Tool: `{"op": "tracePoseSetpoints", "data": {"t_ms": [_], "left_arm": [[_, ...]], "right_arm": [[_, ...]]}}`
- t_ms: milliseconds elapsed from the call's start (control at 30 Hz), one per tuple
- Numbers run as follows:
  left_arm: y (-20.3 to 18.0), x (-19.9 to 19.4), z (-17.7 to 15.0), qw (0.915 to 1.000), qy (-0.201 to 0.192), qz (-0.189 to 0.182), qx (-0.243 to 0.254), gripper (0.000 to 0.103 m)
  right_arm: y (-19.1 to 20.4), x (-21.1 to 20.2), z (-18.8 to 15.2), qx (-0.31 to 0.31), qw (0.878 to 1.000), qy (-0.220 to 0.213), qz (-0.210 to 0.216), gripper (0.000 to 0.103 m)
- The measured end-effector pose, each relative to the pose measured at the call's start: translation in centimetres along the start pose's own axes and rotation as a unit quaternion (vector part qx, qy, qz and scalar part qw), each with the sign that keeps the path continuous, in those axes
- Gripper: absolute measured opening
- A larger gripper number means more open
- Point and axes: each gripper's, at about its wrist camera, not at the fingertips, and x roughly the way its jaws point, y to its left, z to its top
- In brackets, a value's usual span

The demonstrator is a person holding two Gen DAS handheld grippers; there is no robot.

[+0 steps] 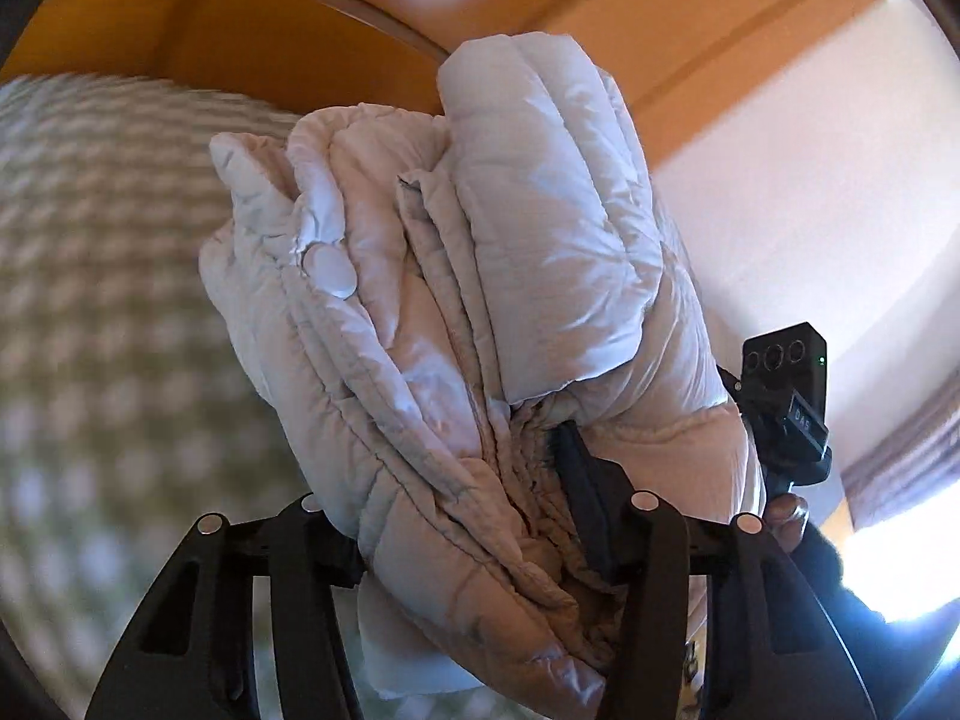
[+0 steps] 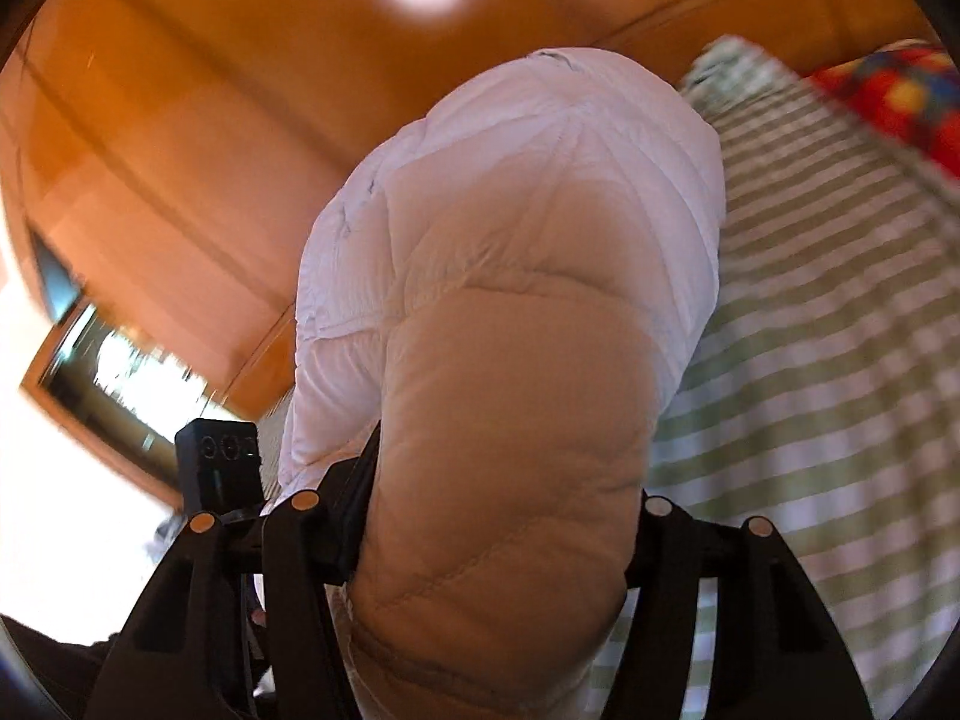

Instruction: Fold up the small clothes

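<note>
we've got the puffy white jacket bunched up mid-frame in both wrist views; left gripper is clamped on its folded layers, right gripper clenched on a fat padded roll of it; green checked bedspread fills the right side behind, wooden headboard up top

One padded jacket, pale, bunched in thick folds, gripped in both my grippers; one round snap button showing on it; two grippers total, left gripper & right gripper, each w/ two jaws, so four in all; one striped bedcover, green & white; one red patterned item at bed's far end, too blurred to name; one hand partly seen; one wooden headboard.
</note>
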Motion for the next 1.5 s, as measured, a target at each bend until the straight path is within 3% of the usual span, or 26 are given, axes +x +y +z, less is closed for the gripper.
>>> {"op": "tracePoseSetpoints", "data": {"t_ms": [133, 267, 433, 533, 667, 700, 733, 800, 900, 1000, 1133, 1267, 1500], "left_arm": [[-2.1, 6.6, 2.2, 0.9987, 0.044, 0.014, 0.022, 0.052], [-2.9, 11.4, 2.4, 0.9973, 0.059, 0.038, 0.022, 0.058], [-3.2, 10.3, 2.3, 0.9968, 0.058, 0.052, 0.019, 0.060], [-3.9, 8.0, 2.4, 0.9956, 0.043, 0.078, 0.029, 0.060], [-6.6, 5.0, 1.8, 0.9896, 0.009, 0.137, 0.043, 0.062], [-7.4, 3.9, 1.6, 0.9826, -0.014, 0.175, 0.060, 0.062], [-7.4, 2.5, 1.6, 0.9781, -0.026, 0.194, 0.071, 0.062], [-9.1, 0.9, 1.3, 0.9685, -0.054, 0.221, 0.101, 0.063], [-12.1, 0.0, 1.0, 0.9616, -0.074, 0.222, 0.143, 0.062], [-14.9, 1.5, 0.3, 0.9562, -0.044, 0.229, 0.177, 0.063], [-13.5, 4.7, -1.3, 0.9506, 0.001, 0.259, 0.172, 0.063], [-12.3, 5.4, -2.2, 0.9516, 0.005, 0.259, 0.166, 0.063], [-11.7, 5.7, -2.6, 0.9528, -0.016, 0.262, 0.153, 0.064]], "right_arm": [[-4.8, -2.0, -0.6, 0.038, 0.997, -0.026, -0.059, 0.057], [-7.8, -2.3, -2.0, 0.074, 0.994, -0.035, -0.073, 0.066], [-7.1, -3.3, -2.0, 0.059, 0.992, -0.033, -0.104, 0.091], [-6.9, -5.2, -1.1, 0.040, 0.988, -0.038, -0.147, 0.098], [-3.5, -8.0, 0.0, -0.026, 0.968, -0.081, -0.237, 0.098], [-2.1, -8.5, 0.1, -0.046, 0.963, -0.090, -0.249, 0.098], [-0.9, -8.4, -1.4, -0.060, 0.962, -0.095, -0.249, 0.098], [1.1, -7.9, -1.1, -0.089, 0.957, -0.097, -0.259, 0.098], [3.0, -6.2, -0.3, -0.119, 0.947, -0.085, -0.285, 0.098], [3.1, -3.3, -0.6, -0.128, 0.945, -0.060, -0.296, 0.094], [1.1, 1.5, -1.3, -0.126, 0.948, -0.005, -0.293, 0.094], [-0.4, 2.5, -2.0, -0.114, 0.951, 0.005, -0.287, 0.094], [1.2, 2.3, -2.5, -0.120, 0.944, -0.005, -0.307, 0.095]]}}
